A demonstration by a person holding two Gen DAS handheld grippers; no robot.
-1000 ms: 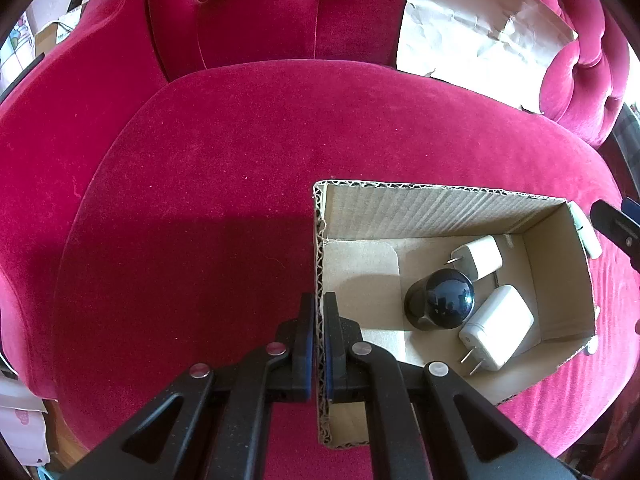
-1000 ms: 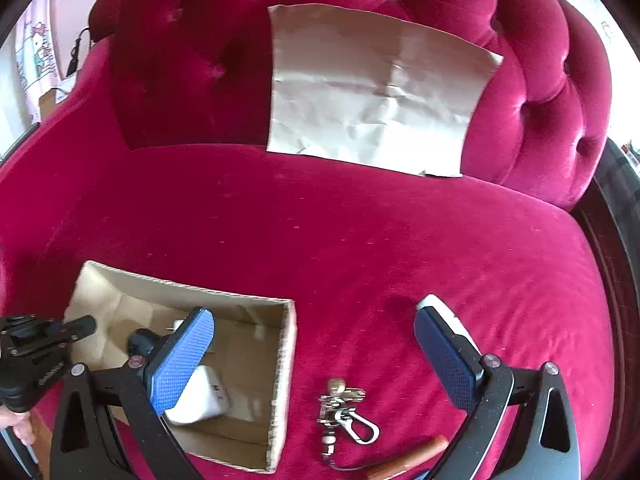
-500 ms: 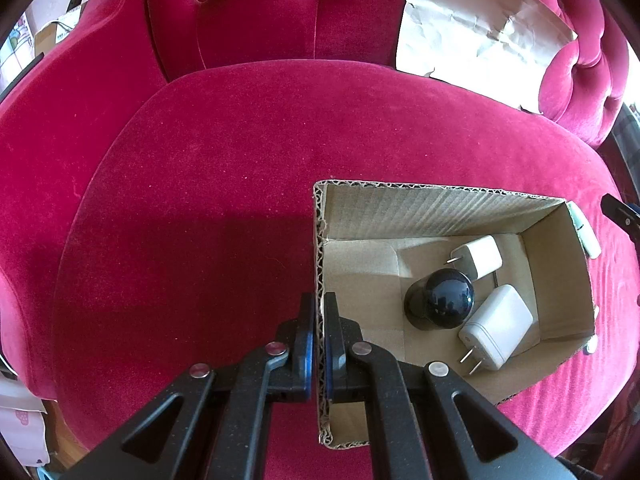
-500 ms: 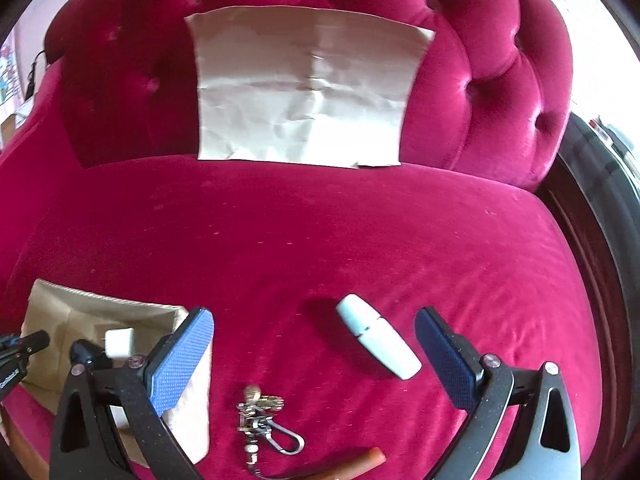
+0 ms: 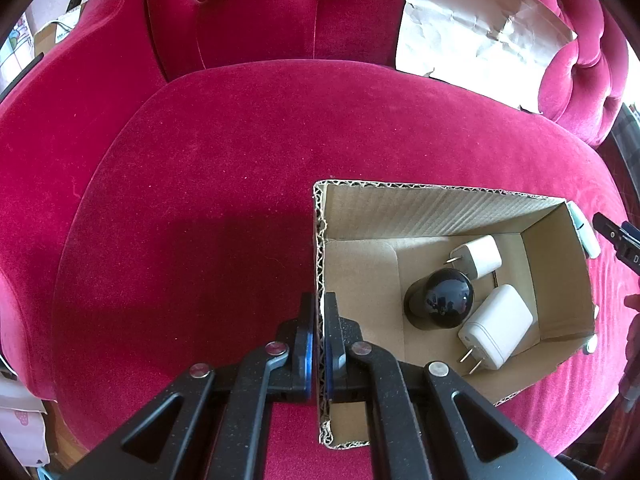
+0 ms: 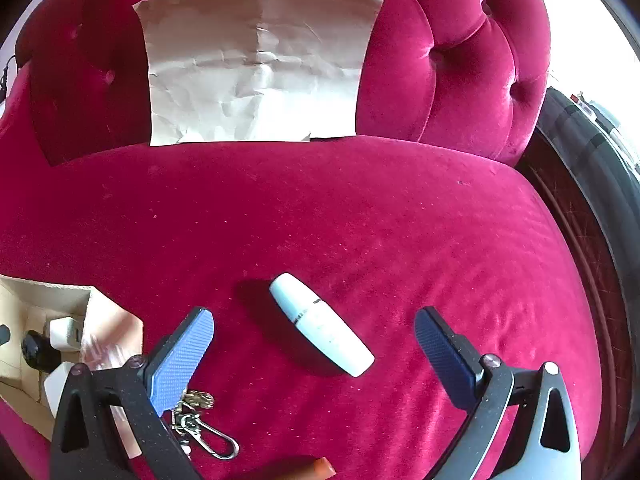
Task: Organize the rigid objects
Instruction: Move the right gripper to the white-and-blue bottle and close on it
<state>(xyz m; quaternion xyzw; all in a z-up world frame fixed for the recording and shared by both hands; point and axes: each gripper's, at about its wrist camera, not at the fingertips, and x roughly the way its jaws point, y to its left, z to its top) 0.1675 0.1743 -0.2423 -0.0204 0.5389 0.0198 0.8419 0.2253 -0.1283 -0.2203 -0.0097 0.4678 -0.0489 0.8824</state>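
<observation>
The left gripper, black-framed with blue pads, pointed steeply down, its jaws clamped together on a thin corrugated cardboard wall. The right gripper, of the same build, angled downward with its jaws spread wide and nothing gripped.

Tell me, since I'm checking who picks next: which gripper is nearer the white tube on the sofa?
Right. The right gripper hangs open with the white tube between its fingers, untouched. The left gripper is clamped on the cardboard box wall, the tube beyond the box's far end.
</observation>
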